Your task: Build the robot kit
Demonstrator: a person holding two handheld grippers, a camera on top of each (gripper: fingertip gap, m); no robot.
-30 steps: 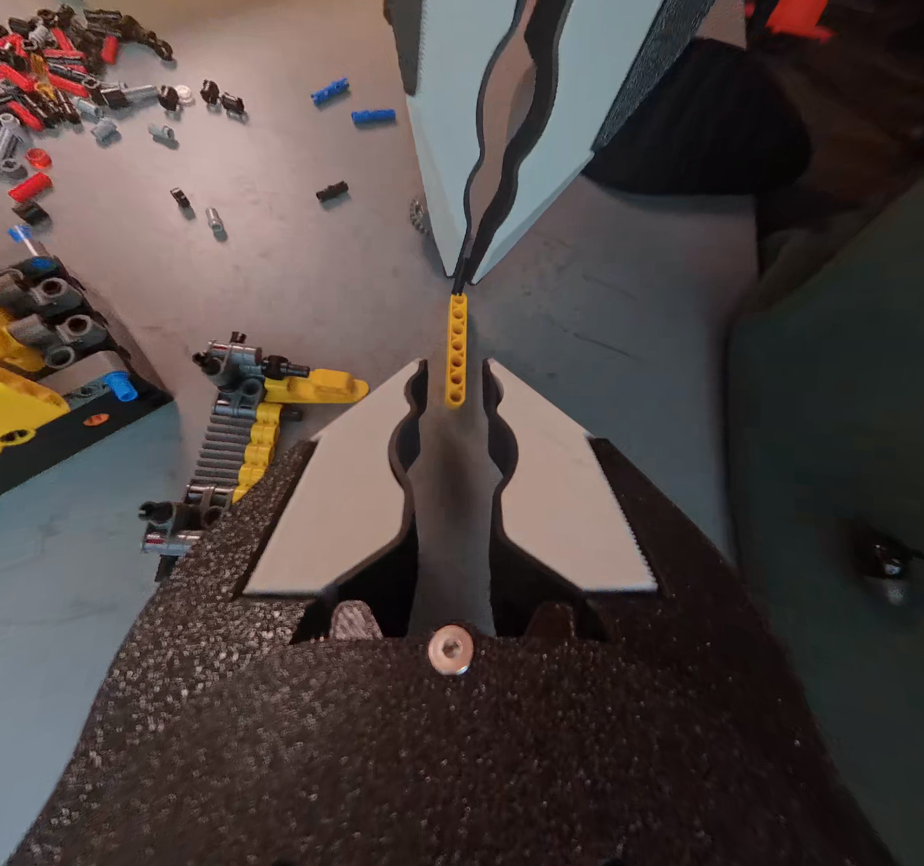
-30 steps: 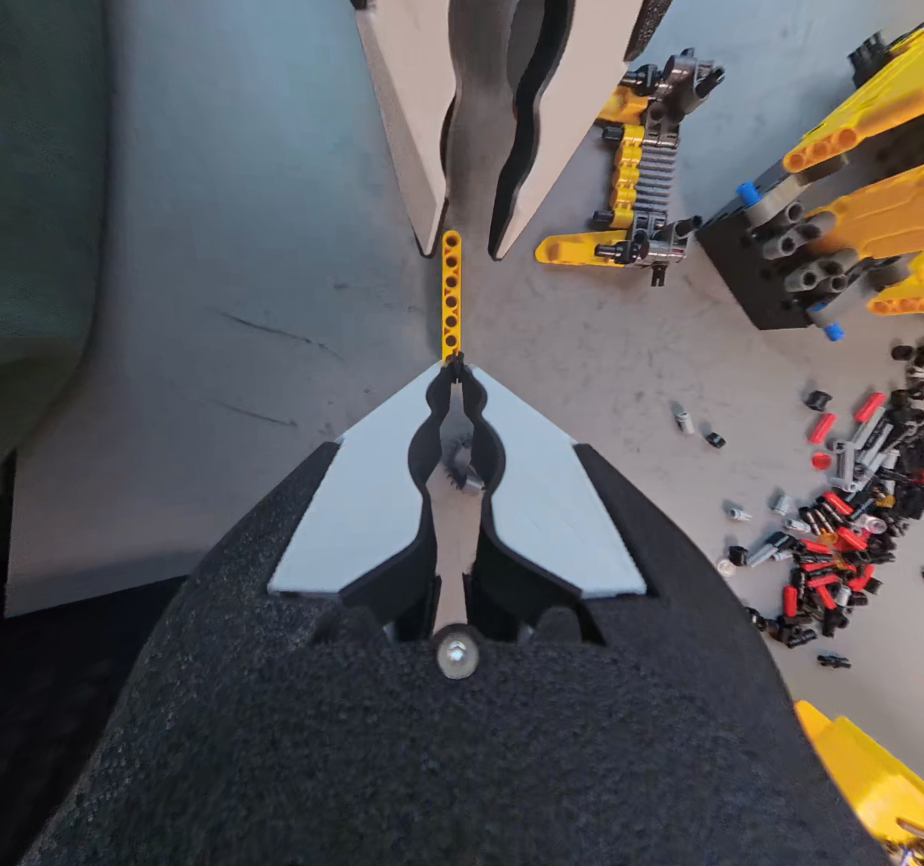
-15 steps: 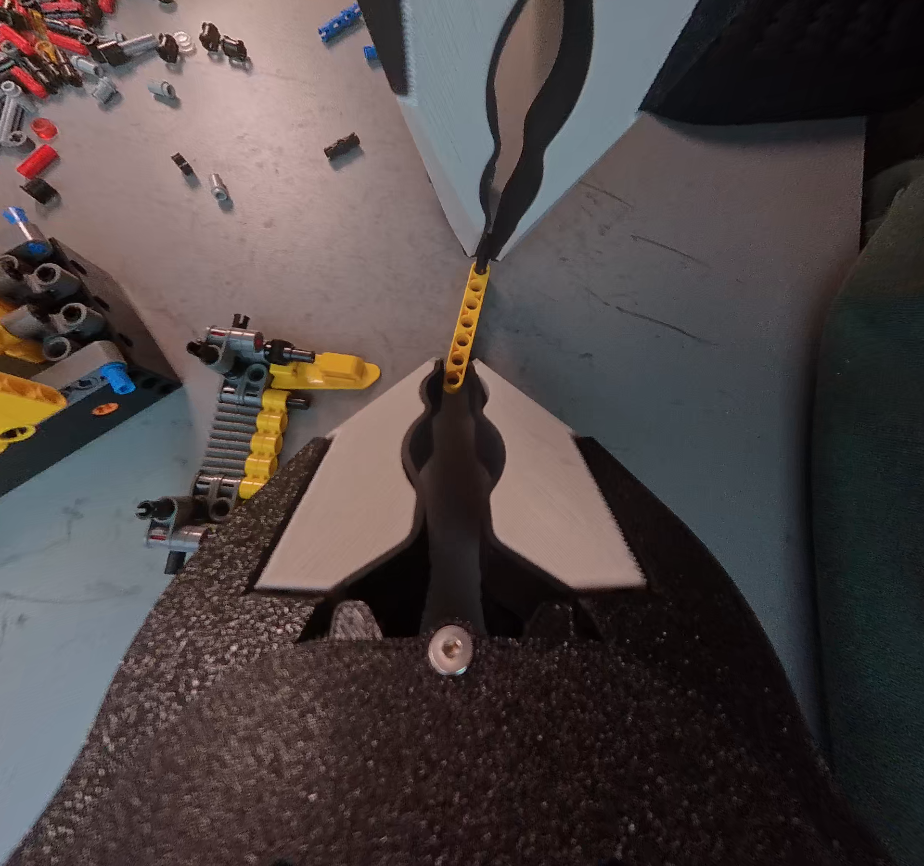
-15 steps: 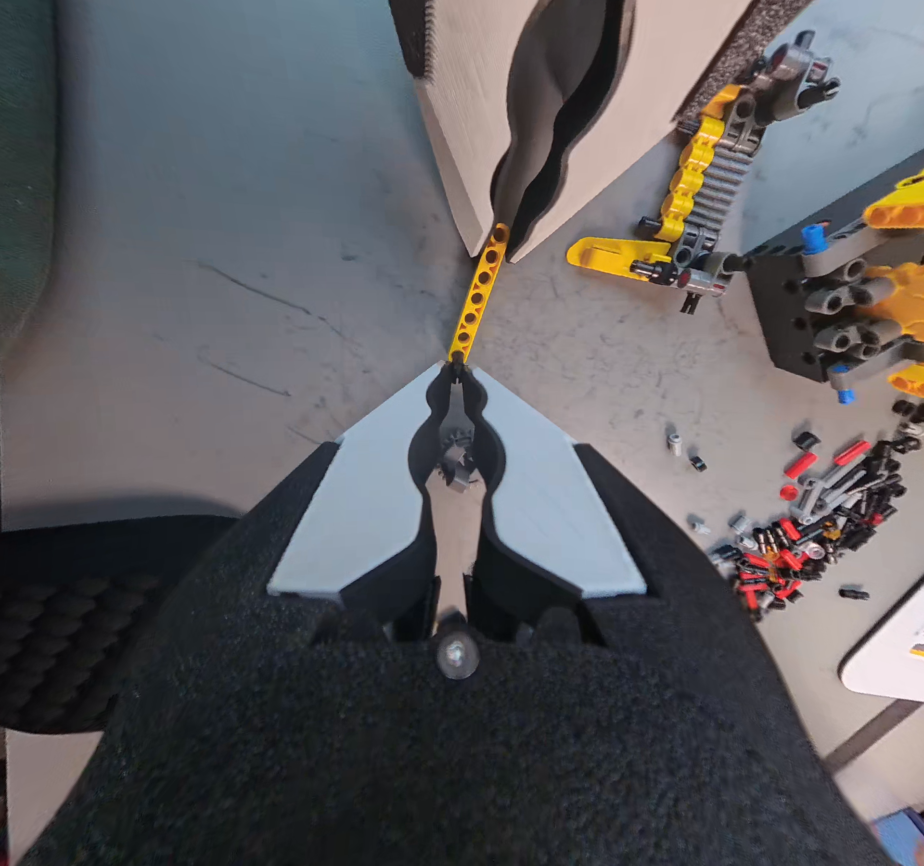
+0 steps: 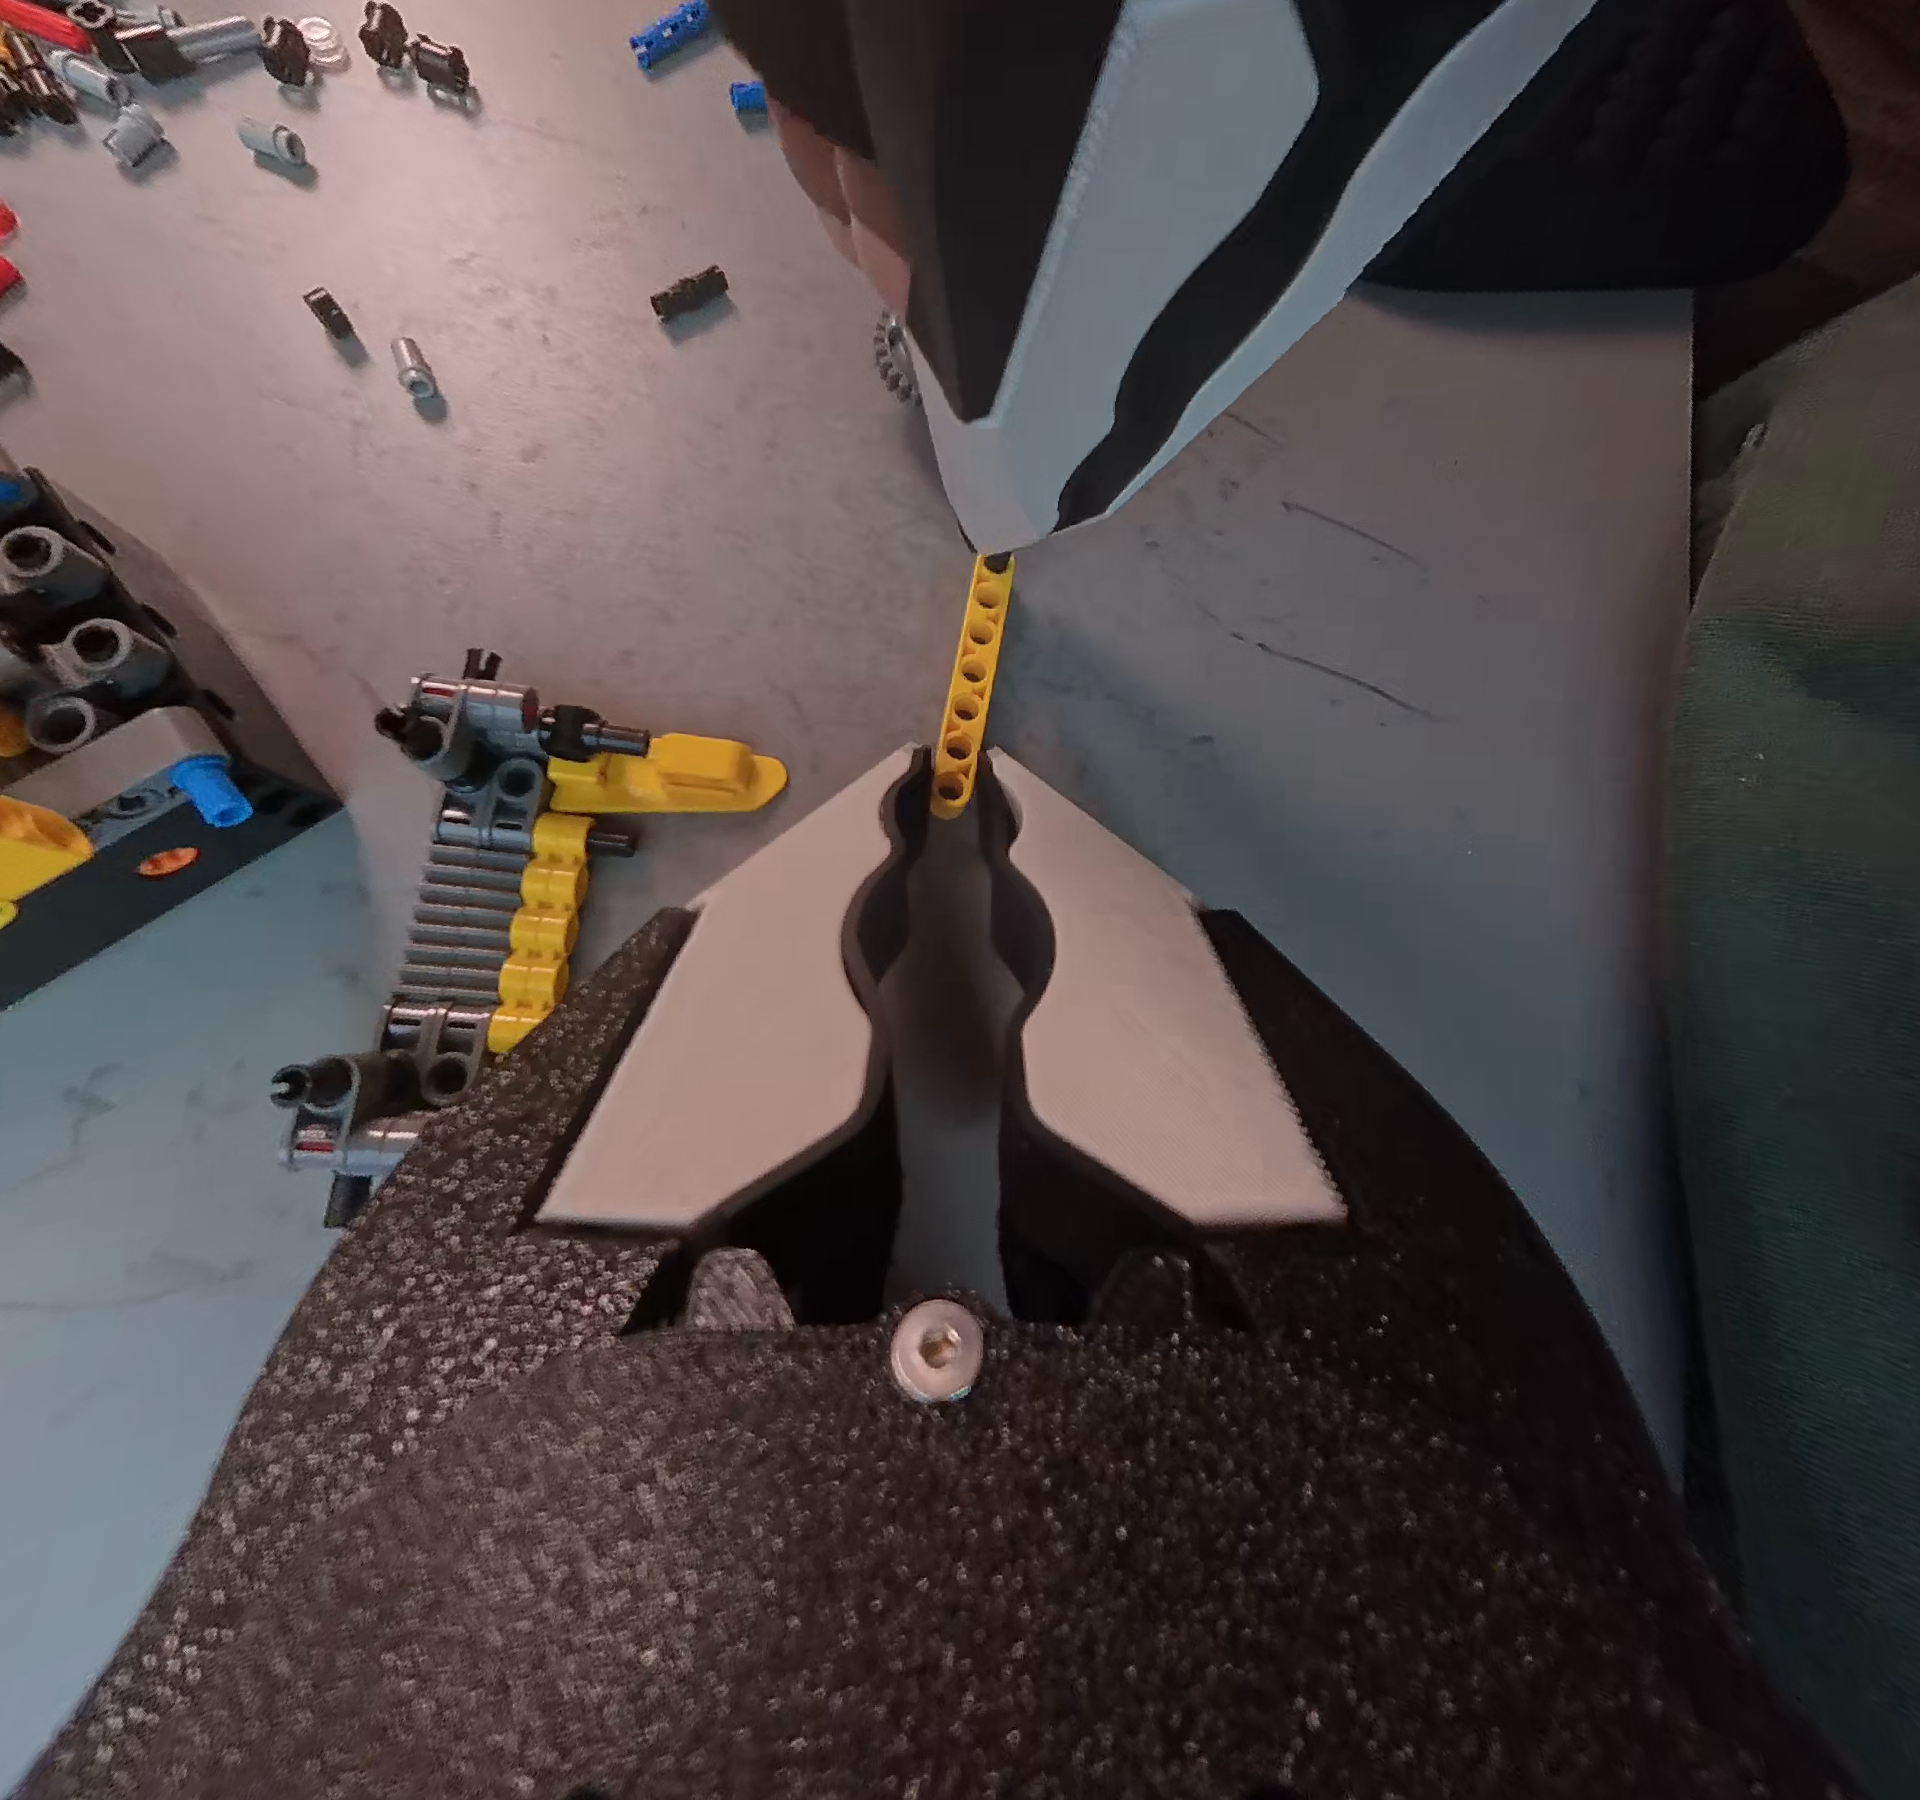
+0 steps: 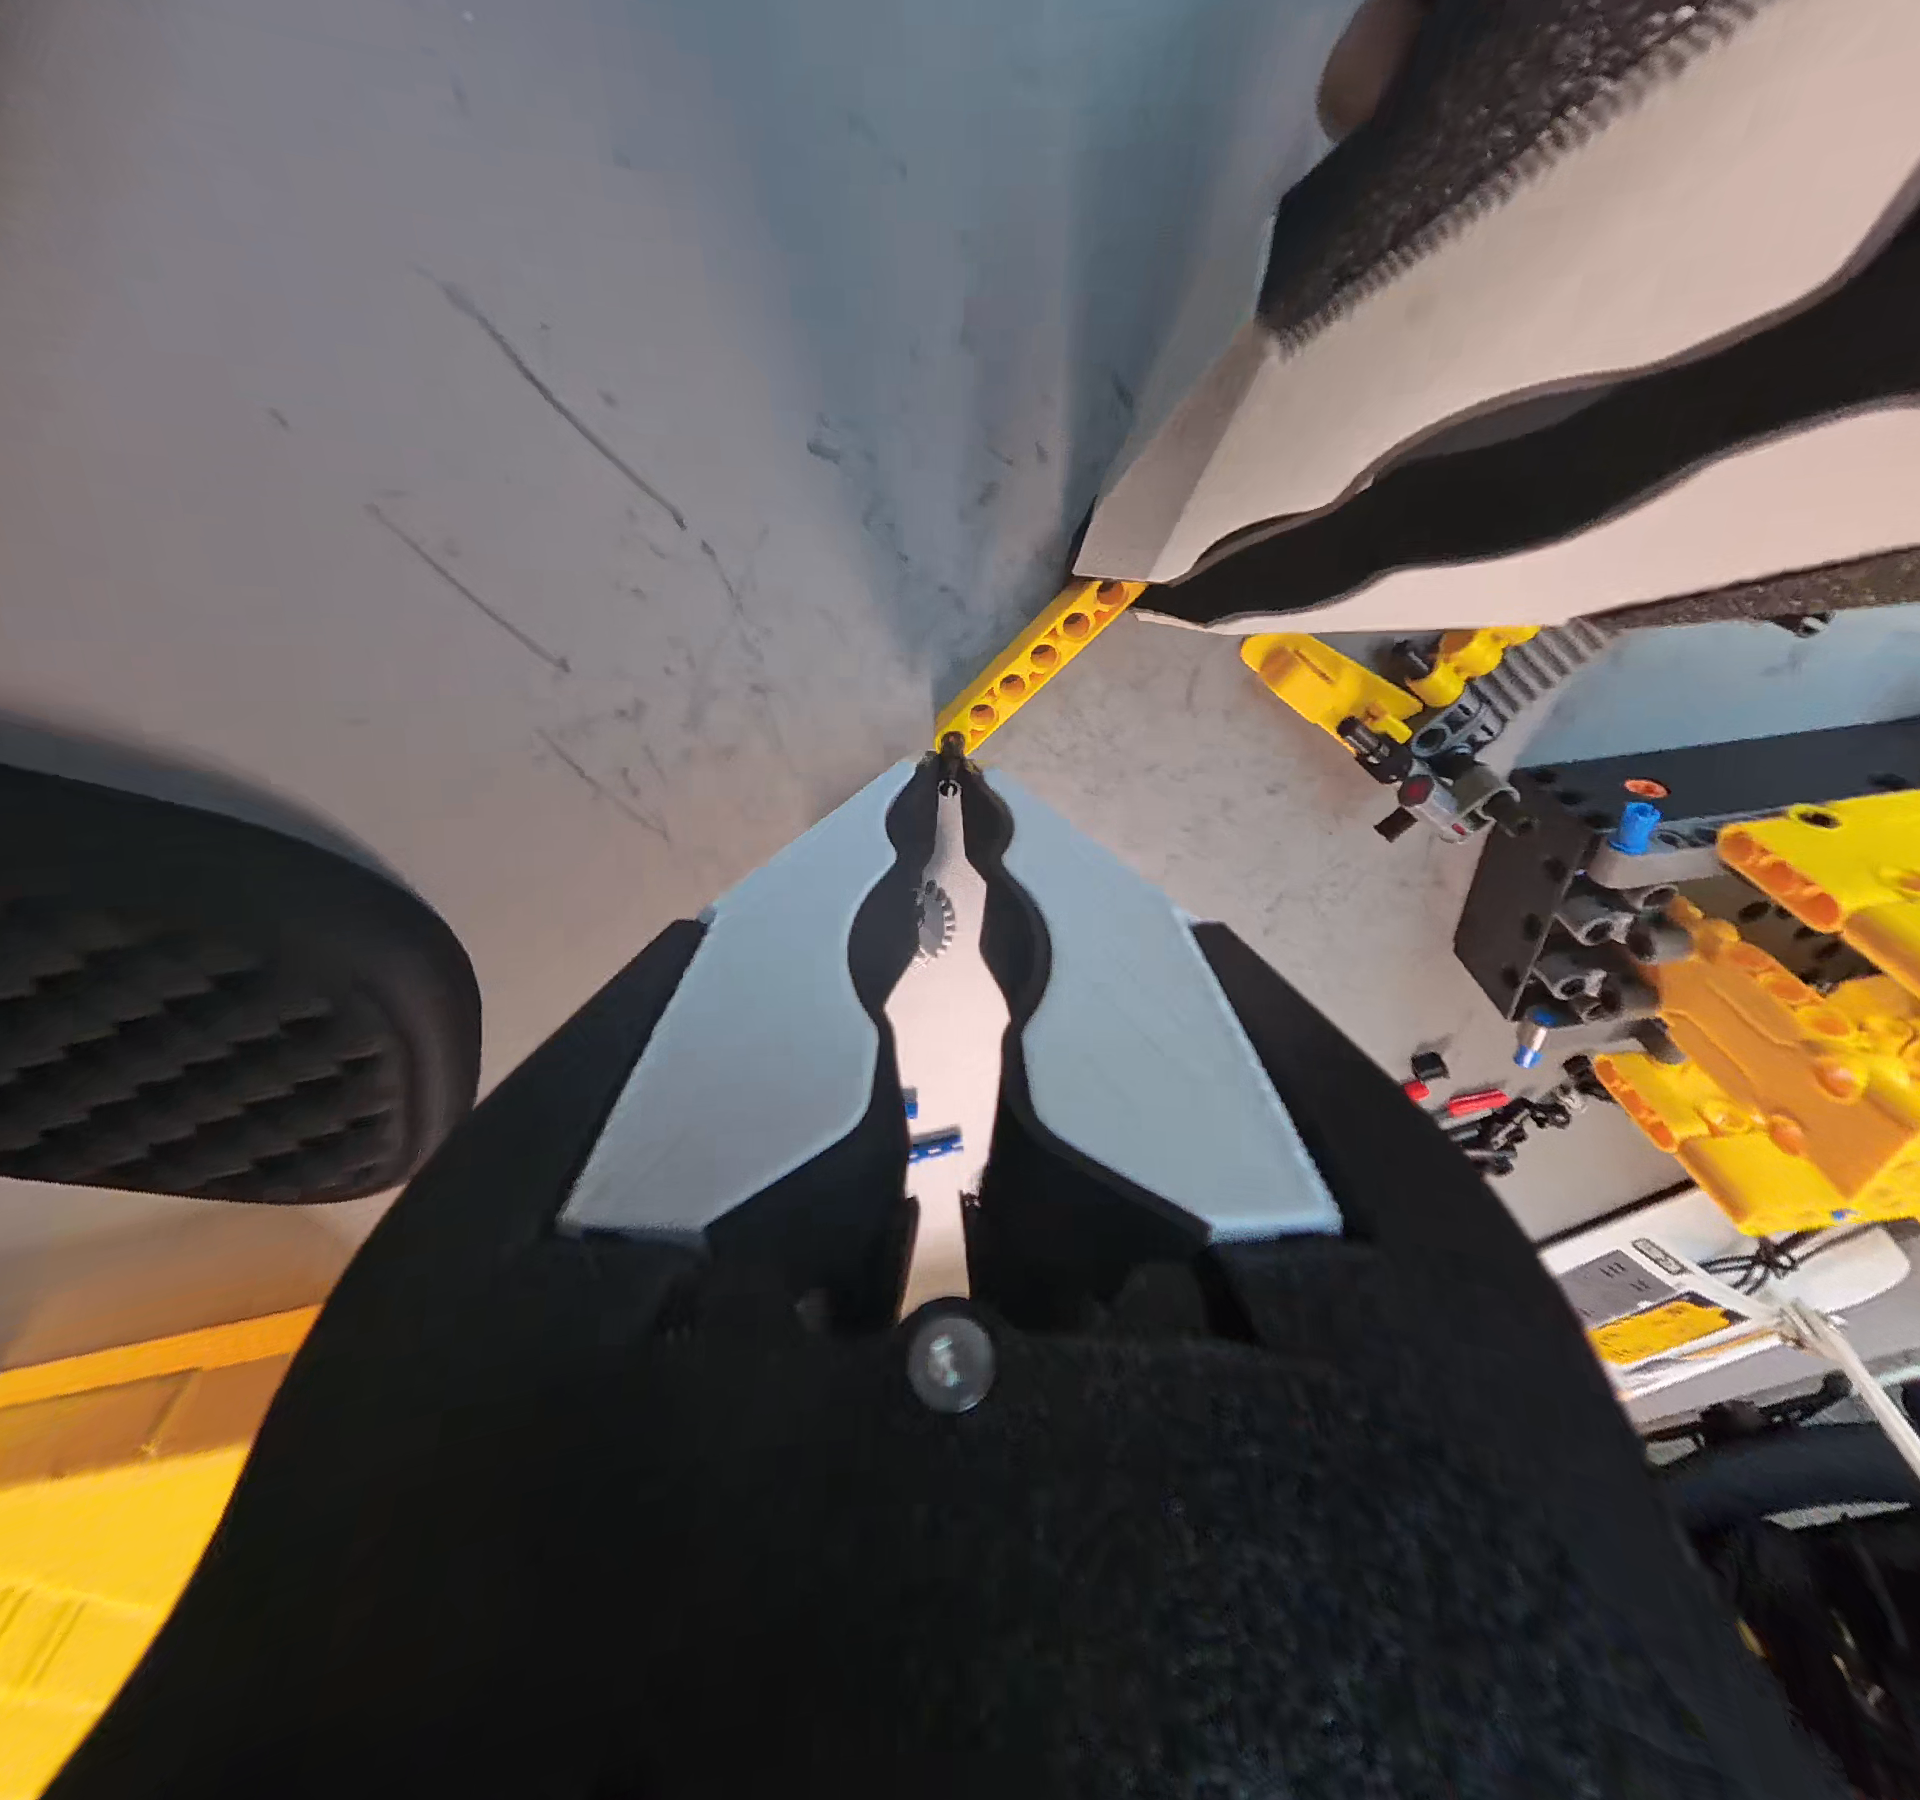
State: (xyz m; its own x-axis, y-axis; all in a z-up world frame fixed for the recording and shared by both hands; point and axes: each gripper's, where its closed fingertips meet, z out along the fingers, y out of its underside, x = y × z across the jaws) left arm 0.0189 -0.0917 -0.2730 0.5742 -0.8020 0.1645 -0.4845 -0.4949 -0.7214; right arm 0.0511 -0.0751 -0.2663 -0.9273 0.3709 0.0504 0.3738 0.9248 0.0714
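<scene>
Left wrist view: left gripper is closing its tips on the near end of a thin yellow plastic beam with a row of holes, held above the scuffed grey tabletop. Beam's long axis is running straight away, far end meeting the right gripper. A grey-and-yellow toothed assembly is lying left of the beam.

Right wrist view: right gripper, jaws nearly together, is pinching a small dark pin at the beam's end hole. Beam looks light, stiff, slick; ends are best for gripping
</scene>
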